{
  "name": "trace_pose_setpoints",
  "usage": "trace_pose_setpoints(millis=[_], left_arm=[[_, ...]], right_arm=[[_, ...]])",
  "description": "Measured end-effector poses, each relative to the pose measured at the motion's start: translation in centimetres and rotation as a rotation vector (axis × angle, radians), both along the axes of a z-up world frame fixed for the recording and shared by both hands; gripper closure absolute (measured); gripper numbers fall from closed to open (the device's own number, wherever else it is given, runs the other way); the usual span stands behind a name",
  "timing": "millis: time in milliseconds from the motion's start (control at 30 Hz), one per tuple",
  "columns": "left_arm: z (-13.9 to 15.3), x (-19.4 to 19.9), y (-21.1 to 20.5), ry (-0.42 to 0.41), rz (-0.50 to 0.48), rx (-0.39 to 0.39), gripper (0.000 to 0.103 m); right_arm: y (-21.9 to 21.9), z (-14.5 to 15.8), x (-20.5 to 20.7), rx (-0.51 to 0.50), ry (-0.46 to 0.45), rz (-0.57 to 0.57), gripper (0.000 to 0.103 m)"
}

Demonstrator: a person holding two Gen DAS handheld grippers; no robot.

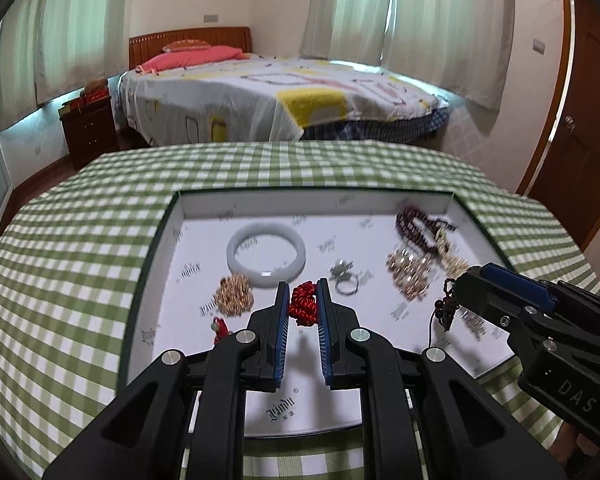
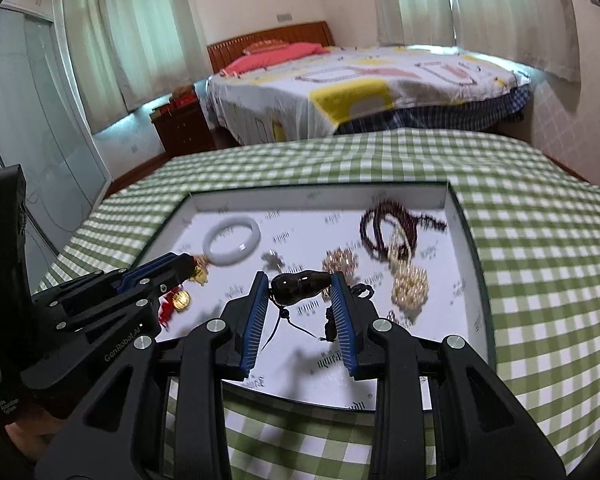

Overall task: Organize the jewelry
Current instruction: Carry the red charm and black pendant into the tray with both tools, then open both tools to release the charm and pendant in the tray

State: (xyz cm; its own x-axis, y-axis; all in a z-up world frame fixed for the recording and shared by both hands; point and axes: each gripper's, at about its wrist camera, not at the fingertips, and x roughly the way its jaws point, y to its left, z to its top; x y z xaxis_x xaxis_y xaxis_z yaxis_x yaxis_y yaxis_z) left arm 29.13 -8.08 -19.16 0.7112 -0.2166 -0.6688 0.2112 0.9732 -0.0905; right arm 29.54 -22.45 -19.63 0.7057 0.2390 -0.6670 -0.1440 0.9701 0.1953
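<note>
Left gripper [image 1: 303,300] at lower centre of the left view, jaws narrow and clamped on a red knot [image 1: 303,304] of braided cord. Soft, light, springy by the look of it; should squash under the pads without harm, but probably drags whatever hangs from it, perhaps the gold coin [image 2: 180,300] seen at left of the right view, just below that gripper's tip. Best taken across the thick middle of the knot, as now.

Right gripper [image 2: 300,288] at centre of the right view, jaws part closed onto a dark gourd bead [image 2: 300,283], glossy and hard. Likely slippery and rounded, apt to squirt out sideways; safer held at the waist between the two bulges. Thin black cord [image 2: 288,322] trailing below, limp, liable to snag on neighbours.

Both pieces just above the floor of the white tray [image 1: 204,208], lower middle of each frame. Whether lifted clear or touching the tray: cannot tell.

Elsewhere in the tray: pale bangle [image 1: 266,254], stiff and probably brittle, upper left; ring [image 1: 347,284] at centre; bead strands [image 1: 420,224] at upper right, blurred.
</note>
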Motion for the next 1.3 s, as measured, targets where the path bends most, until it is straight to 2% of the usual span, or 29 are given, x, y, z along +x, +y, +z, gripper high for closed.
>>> trace_pose_setpoints(millis=[200,567,1100,1133,1167,1200,1267,1300], left_arm=[[-2.1,0.6,0.0,0.065,0.013,0.024,0.089],[-3.3,1.1,-0.1,0.128,0.01,0.032,0.089],[-3.3,1.1,-0.2,0.132,0.007,0.037,0.086],[-3.3,1.1,-0.2,0.133,0.006,0.035,0.083],[-3.3,1.1,-0.3,0.133,0.007,0.034,0.072],[-3.3,1.0,-0.2,0.133,0.013,0.036,0.058],[-3.2,0.8,-0.1,0.128,0.018,0.027,0.051],[-3.2,0.7,-0.1,0.128,0.018,0.023,0.05]], right_arm=[[-0.1,-2.0,0.8,-0.01,0.06,0.001,0.071],[0.1,-3.3,1.3,-0.038,0.106,0.009,0.071],[-0.4,-3.7,1.3,-0.033,0.11,0.005,0.069],[-0.4,-3.7,1.3,-0.032,0.109,0.005,0.064],[-0.5,-3.7,1.2,-0.033,0.105,0.001,0.059],[-0.4,-3.6,1.1,-0.033,0.104,-0.001,0.058],[-0.6,-3.6,0.9,-0.03,0.103,-0.003,0.057],[-0.6,-3.5,0.9,-0.031,0.103,-0.005,0.057]])
